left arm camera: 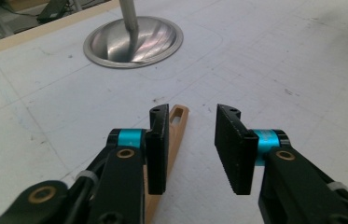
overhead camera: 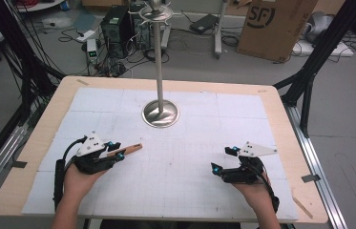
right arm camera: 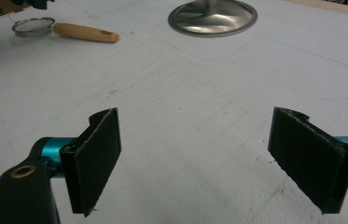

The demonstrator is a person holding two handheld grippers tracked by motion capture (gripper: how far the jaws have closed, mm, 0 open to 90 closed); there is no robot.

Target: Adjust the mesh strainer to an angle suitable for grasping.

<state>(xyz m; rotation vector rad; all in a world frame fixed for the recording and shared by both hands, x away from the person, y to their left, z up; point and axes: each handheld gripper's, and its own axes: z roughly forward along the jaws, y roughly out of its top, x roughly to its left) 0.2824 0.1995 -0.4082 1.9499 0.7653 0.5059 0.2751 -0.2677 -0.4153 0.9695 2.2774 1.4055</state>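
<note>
The left tool (overhead camera: 113,155) sits low over the white gridded mat (overhead camera: 175,181) on the left side of the pale wooden worktop (overhead camera: 37,143), carried in the person's left hand (overhead camera: 78,179). Seen in the left gripper view, its 2 black jaws stand partly apart with bare mat between the pads. No pad presses on the small sieve with a round wire-mesh bowl and light brown wooden handle (left arm camera: 171,140), which lies flat on the mat. The handle runs under and just beside the jaw at the left of that view, and its slotted end pokes out past the fingertips.

In the right gripper view the mesh bowl (right arm camera: 33,26) rests on the mat with the handle pointing away from it.

The right tool (overhead camera: 219,171) hovers on the right side of the mat, well apart from the sieve, in the right hand (overhead camera: 256,191). Its jaws are spread wide with nothing between them.

Farther off, at mid-worktop, stands a shiny steel stand with a round domed base (overhead camera: 160,113) and a tall upright pole (overhead camera: 158,57).
</note>
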